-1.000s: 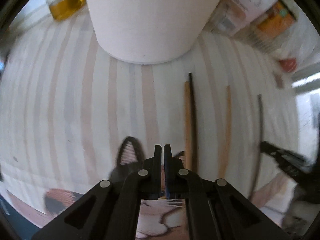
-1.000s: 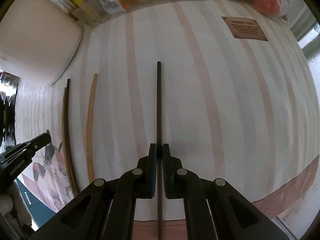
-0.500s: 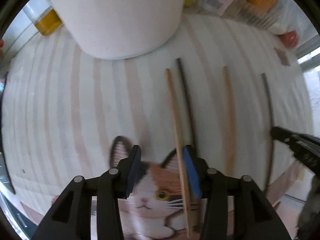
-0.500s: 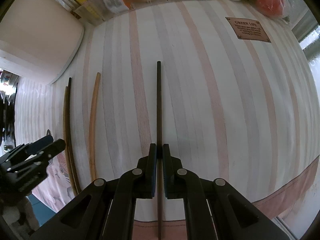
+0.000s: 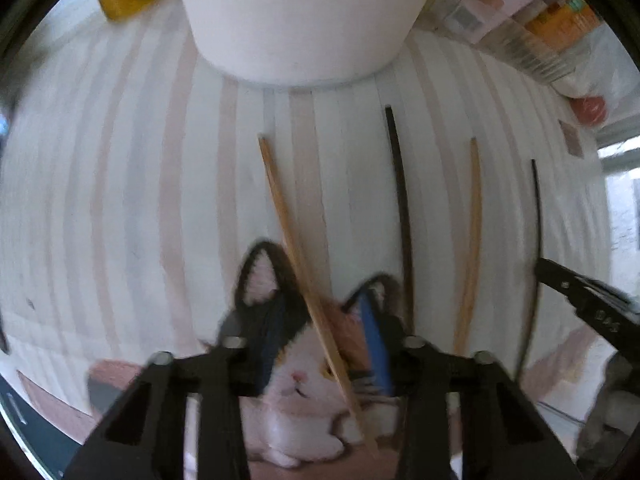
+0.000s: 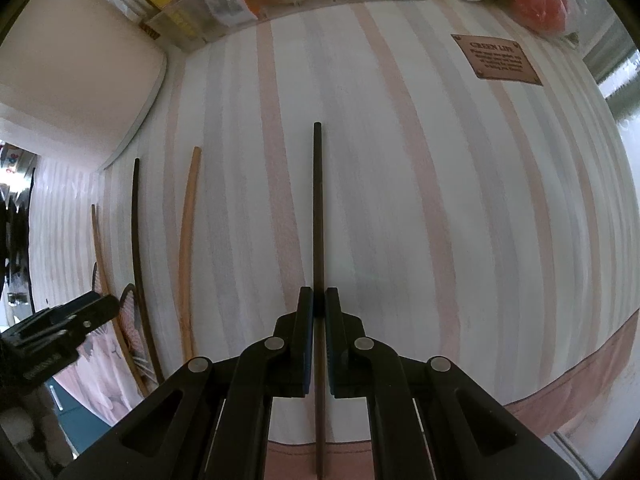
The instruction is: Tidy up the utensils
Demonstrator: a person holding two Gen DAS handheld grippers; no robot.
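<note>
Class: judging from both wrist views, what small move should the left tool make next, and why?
Probably finish closing on the tilted light chopstick. The left tool straddles it with its jaws closing, pads not yet touching, while the right tool already clamps a dark chopstick.

Both wrist cameras look steeply down, close over the striped tablecloth (image 6: pixel 400 160), sharing the four chopsticks (image 5: pixel 472 240).

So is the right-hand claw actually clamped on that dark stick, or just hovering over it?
Clamped. The right gripper has both blue pads pressed against the dark chopstick, with no gap showing either side.
</note>
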